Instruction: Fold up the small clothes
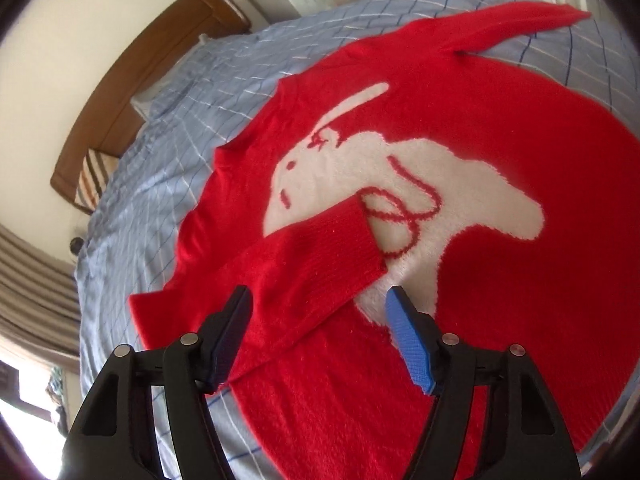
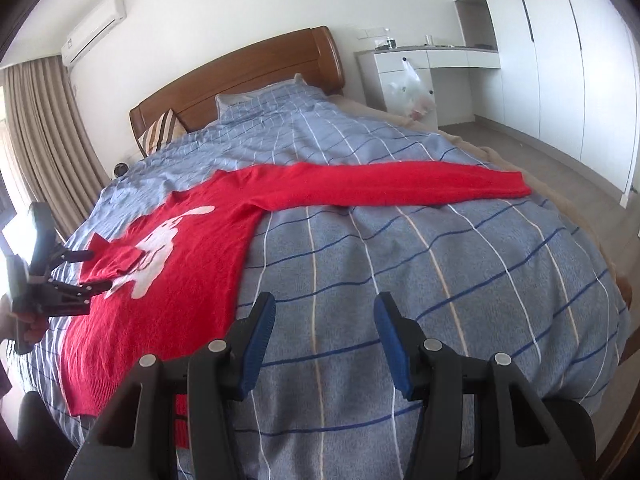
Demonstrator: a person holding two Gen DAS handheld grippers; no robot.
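Observation:
A red sweater with a white rabbit motif lies flat on the bed; it also shows in the right wrist view. One sleeve is folded in across the chest. The other sleeve lies stretched out to the right. My left gripper is open and empty, just above the folded sleeve; it also shows in the right wrist view. My right gripper is open and empty, over bare bedcover to the right of the sweater's side edge.
The blue checked bedcover spans the bed. A wooden headboard and pillows are at the far end. Curtains hang left. White cabinets and a desk with a plastic bag stand right.

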